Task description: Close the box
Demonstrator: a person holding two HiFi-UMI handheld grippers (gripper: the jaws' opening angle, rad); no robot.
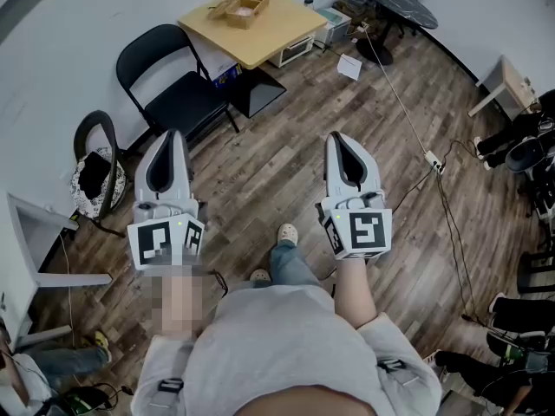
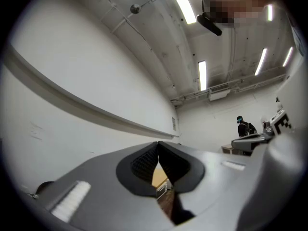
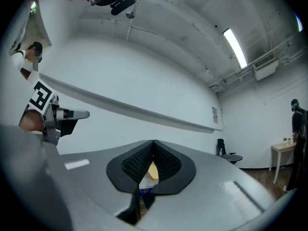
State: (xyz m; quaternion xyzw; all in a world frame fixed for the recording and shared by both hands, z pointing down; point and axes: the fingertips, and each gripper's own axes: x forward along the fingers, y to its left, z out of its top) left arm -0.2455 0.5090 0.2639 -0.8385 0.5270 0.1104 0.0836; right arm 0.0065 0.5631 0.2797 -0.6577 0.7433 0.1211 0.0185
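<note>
An open cardboard box (image 1: 247, 7) sits on a light wooden table (image 1: 264, 42) by the far wall, well ahead of both grippers. My left gripper (image 1: 171, 137) is held over the wood floor on the left, its jaws shut with nothing between them. My right gripper (image 1: 340, 139) hangs level with it on the right, also shut and empty. In the left gripper view the left gripper (image 2: 158, 143) has its dark pads meeting at the tip, with a sliver of the table showing through the gap below. The right gripper (image 3: 153, 142) looks the same in its own view.
A black folding chair (image 1: 173, 85) stands left of the table, with a white appliance (image 1: 295, 48) beneath it. A cable (image 1: 408, 120) with a power strip crosses the floor on the right. A dark round table (image 1: 399, 3) and a small pale table (image 1: 512, 81) stand further right.
</note>
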